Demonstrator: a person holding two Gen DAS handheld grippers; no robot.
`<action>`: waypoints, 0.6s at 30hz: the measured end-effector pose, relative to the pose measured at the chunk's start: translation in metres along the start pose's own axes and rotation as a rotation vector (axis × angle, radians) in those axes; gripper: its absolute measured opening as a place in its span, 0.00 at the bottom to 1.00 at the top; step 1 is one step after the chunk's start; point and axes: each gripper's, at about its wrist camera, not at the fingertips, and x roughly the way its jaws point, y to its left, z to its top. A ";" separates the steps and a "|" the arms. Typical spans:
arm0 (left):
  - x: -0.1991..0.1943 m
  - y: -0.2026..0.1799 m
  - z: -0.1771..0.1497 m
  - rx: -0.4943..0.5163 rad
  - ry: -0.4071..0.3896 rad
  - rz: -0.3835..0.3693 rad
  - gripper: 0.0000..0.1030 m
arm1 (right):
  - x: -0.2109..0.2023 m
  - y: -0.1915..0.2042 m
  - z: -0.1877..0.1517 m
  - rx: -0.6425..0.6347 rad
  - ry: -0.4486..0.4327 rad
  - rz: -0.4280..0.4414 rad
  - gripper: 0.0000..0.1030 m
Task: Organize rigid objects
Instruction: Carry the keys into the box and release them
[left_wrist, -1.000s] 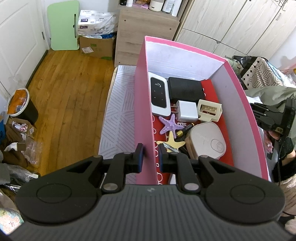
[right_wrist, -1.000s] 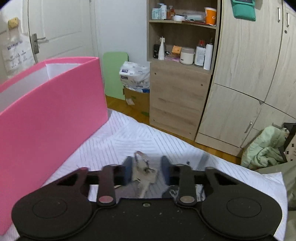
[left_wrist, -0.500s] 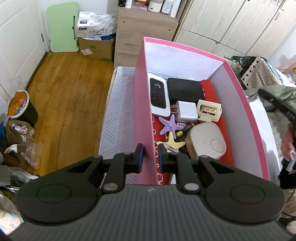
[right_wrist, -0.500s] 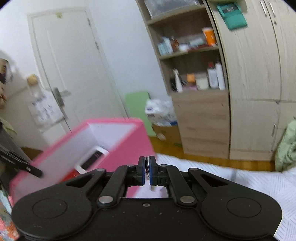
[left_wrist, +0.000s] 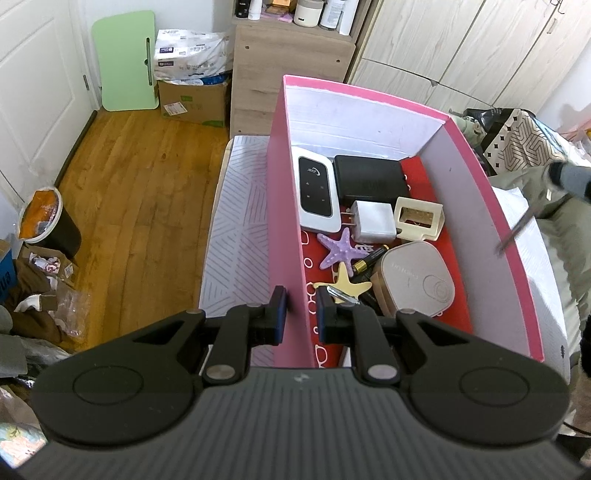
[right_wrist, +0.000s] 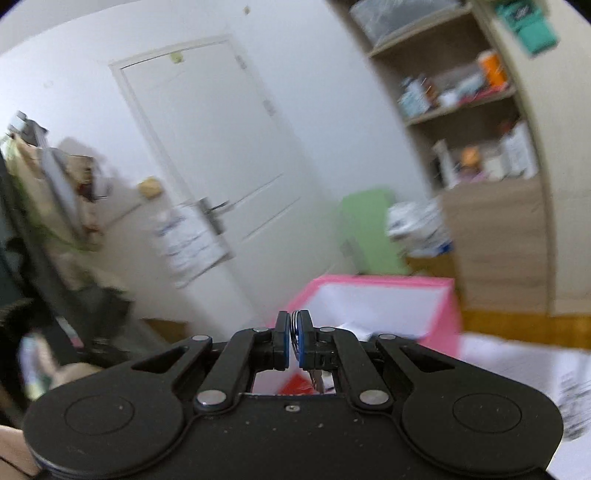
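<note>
A pink box (left_wrist: 286, 206) with white inner walls stands on the striped bed cover. It holds a white router (left_wrist: 317, 188), a black block (left_wrist: 371, 181), a white plug (left_wrist: 373, 221), a cream holder (left_wrist: 419, 218), two starfish (left_wrist: 341, 251) and a beige device (left_wrist: 417, 280). My left gripper (left_wrist: 298, 314) is shut on the box's left wall near its front corner. My right gripper (right_wrist: 294, 339) is shut on a key ring (right_wrist: 294, 332), with keys (right_wrist: 317, 380) hanging below, above the box (right_wrist: 388, 306). A blurred key (left_wrist: 517, 229) shows over the box's right wall.
The white striped bed cover (left_wrist: 236, 236) lies left of the box, above a wooden floor (left_wrist: 140, 192). A wooden cabinet (left_wrist: 288, 62) and wardrobe doors stand behind. A bin (left_wrist: 48, 221) and clutter sit at the left. Clothes (left_wrist: 532, 140) lie at the right.
My right gripper closed on the keys on the bed cover, lifted them and swung left and up over the box. The left gripper kept its hold on the box wall.
</note>
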 end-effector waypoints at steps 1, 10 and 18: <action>0.000 0.000 0.000 -0.001 -0.002 0.000 0.14 | 0.008 0.003 0.000 0.015 0.030 0.026 0.06; 0.000 0.003 -0.003 -0.009 -0.018 -0.008 0.14 | 0.092 0.013 -0.022 0.180 0.348 0.127 0.06; -0.002 0.005 -0.003 -0.013 -0.019 -0.011 0.14 | 0.149 0.018 -0.033 0.127 0.433 0.008 0.07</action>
